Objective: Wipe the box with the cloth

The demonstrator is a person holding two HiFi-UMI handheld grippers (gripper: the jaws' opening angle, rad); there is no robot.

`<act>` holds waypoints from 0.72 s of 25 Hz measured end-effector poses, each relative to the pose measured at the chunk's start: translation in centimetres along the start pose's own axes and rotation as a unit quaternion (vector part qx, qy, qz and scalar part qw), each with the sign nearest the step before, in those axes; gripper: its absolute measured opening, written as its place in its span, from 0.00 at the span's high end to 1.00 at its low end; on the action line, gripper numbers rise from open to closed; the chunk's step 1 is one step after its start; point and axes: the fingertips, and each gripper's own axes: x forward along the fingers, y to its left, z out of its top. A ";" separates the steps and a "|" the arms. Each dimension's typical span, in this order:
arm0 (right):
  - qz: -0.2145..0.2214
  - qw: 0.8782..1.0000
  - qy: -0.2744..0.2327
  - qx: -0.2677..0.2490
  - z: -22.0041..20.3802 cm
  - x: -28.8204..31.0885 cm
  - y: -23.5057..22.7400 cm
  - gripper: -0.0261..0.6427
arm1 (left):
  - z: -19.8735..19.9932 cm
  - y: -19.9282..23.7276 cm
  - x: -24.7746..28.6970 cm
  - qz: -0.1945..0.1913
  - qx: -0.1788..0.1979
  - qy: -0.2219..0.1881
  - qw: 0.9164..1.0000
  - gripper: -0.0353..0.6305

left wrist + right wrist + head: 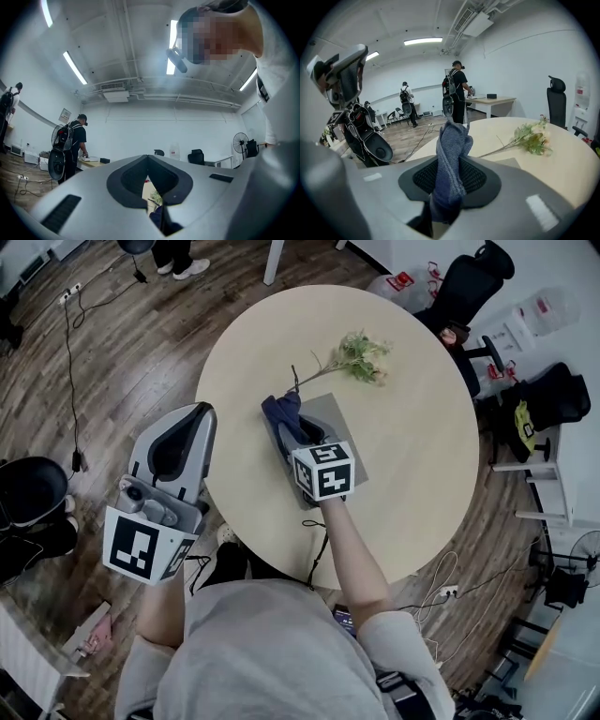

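Observation:
On the round beige table [412, 474] lies a flat grey box [339, 420], seen in the right gripper view as a grey sheet [508, 161] just beyond the jaws. My right gripper [289, 424] rests over the box's left part, shut on a dark blue cloth [281, 411]. The cloth [451, 150] stands bunched up between the jaws of the right gripper [450, 176]. My left gripper [190, 416] hangs off the table's left edge, away from the box, shut and holding nothing; in its own view the left gripper [149, 174] points up into the room.
A sprig of artificial flowers [361, 357] lies on the table beyond the box, shown also as flowers [532, 137] in the right gripper view. Black office chairs [469, 282] stand at the right, and cables [70, 324] run over the wood floor. People [457, 91] stand at desks behind.

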 end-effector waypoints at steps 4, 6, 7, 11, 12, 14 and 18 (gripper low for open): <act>0.004 0.999 0.031 -0.009 -1.7 1.8 -0.2 0.76 | -0.5 0.6 -0.3 0.015 0.000 0.008 1.000 0.94; 0.000 0.999 0.044 -0.018 -2.4 2.4 -0.3 0.74 | -0.7 0.8 -0.4 0.022 0.000 0.012 1.000 0.94; -0.001 0.998 0.050 -0.023 -2.6 2.7 -0.4 0.72 | -0.8 1.0 -0.4 0.025 0.000 0.013 1.000 0.94; -0.006 0.996 0.073 -0.052 -3.4 3.7 -0.3 0.68 | -1.3 1.4 -0.2 0.032 -0.003 0.016 0.999 0.94; -0.007 0.995 0.079 -0.063 -3.5 3.9 -0.3 0.70 | -1.4 1.5 0.0 0.033 -0.004 0.017 0.999 0.94; -0.007 0.994 0.083 -0.073 -3.6 4.1 -0.4 0.76 | -1.6 1.5 0.2 0.033 -0.004 0.019 0.999 0.94; -0.020 0.994 0.081 -0.067 -3.5 3.9 -1.7 0.80 | -1.7 1.2 0.7 0.031 -0.005 0.021 0.999 0.94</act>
